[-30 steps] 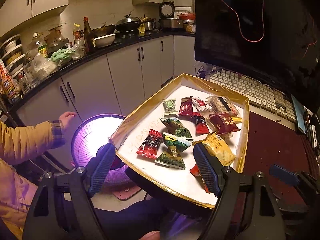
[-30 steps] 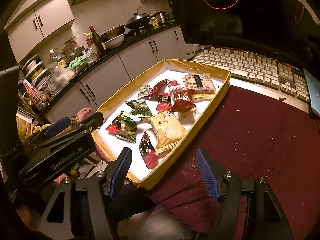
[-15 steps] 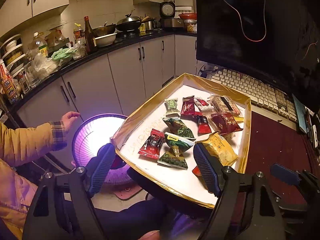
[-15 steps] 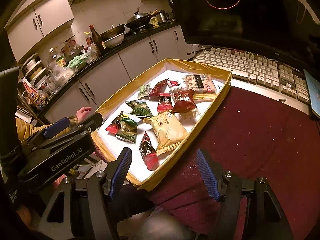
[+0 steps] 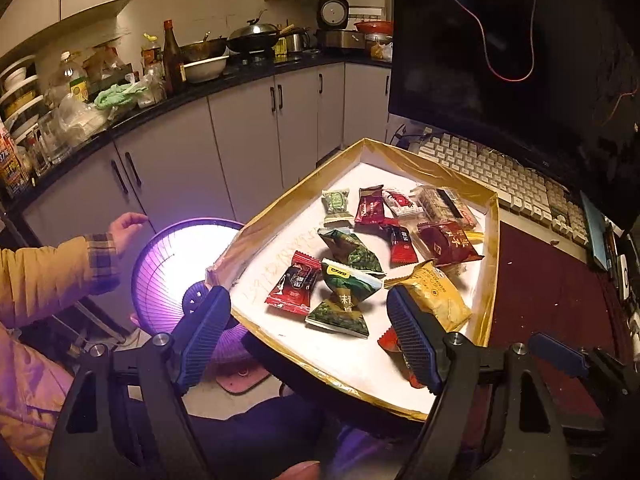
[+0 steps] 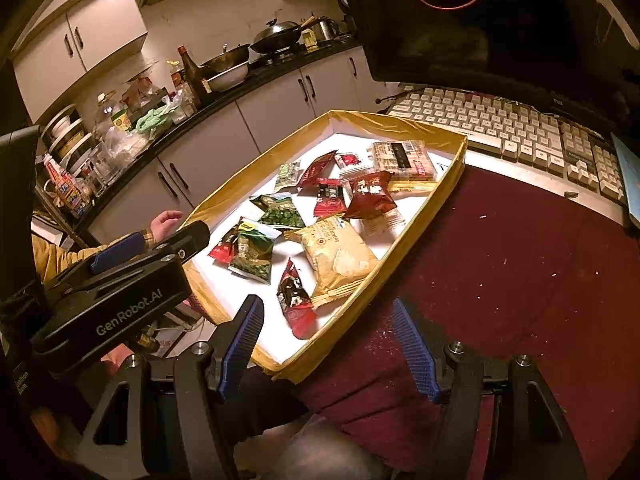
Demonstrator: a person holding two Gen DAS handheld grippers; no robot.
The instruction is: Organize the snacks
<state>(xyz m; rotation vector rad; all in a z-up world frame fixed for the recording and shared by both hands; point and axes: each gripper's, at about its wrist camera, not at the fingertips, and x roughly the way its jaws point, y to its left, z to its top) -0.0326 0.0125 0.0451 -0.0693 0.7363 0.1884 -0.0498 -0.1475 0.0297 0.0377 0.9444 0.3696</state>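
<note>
Left wrist view — snack tray [image 5: 276,208] ahead of left tongs [image 5: 308,308], spread wide, empty.

Black gripper [image 5: 308,332], blue ribbed pads [image 5: 412,340]

Glossy foil snack pkts [image 5: 434,295]; gold-taped tray [image 5: 493,256].
</note>
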